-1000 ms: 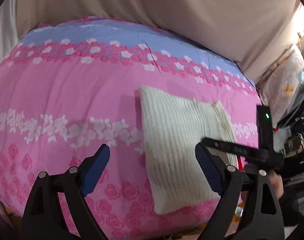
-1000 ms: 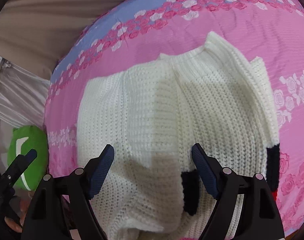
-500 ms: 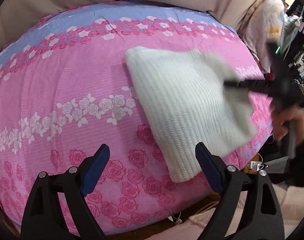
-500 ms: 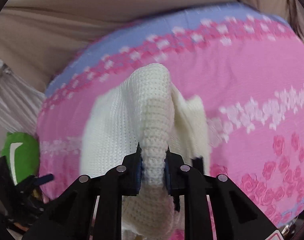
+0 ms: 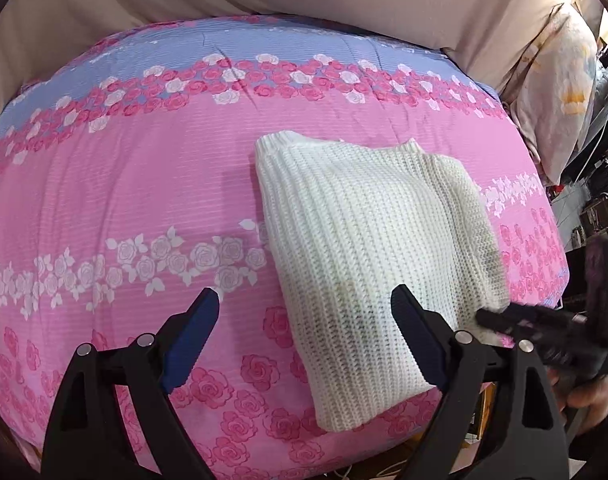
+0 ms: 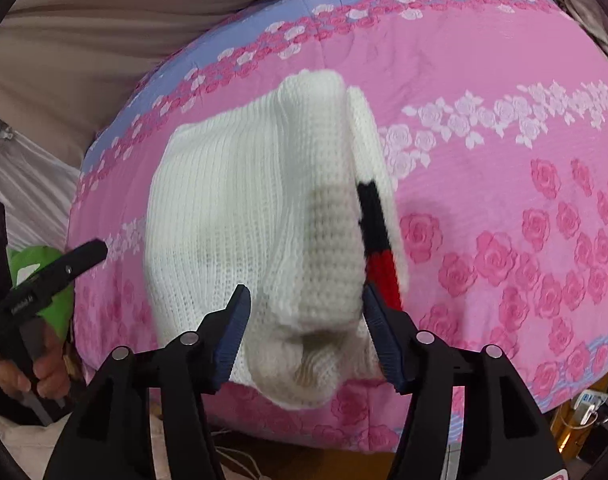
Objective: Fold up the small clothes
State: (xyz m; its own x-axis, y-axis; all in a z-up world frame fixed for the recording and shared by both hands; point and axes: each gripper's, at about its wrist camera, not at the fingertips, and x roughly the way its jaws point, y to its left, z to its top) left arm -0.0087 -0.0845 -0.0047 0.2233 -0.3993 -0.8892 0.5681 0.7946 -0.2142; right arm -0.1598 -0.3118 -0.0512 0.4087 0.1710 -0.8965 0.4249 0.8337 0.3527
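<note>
Right wrist view: your right gripper jaws are opening, releasing the sweater fold, laid flat. Left gripper wide, empty, ready alongside.

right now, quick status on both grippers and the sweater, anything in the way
Left gripper open, empty, above the quilt. Right gripper opening, pads off the folded white sweater between them. Nothing blocking.

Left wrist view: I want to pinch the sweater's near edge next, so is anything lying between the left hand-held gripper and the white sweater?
Nothing visible. Only bare pink floral bedspread lies between the open left hand-held gripper and the white sweater; its right finger already overlaps the sweater's near part.
</note>
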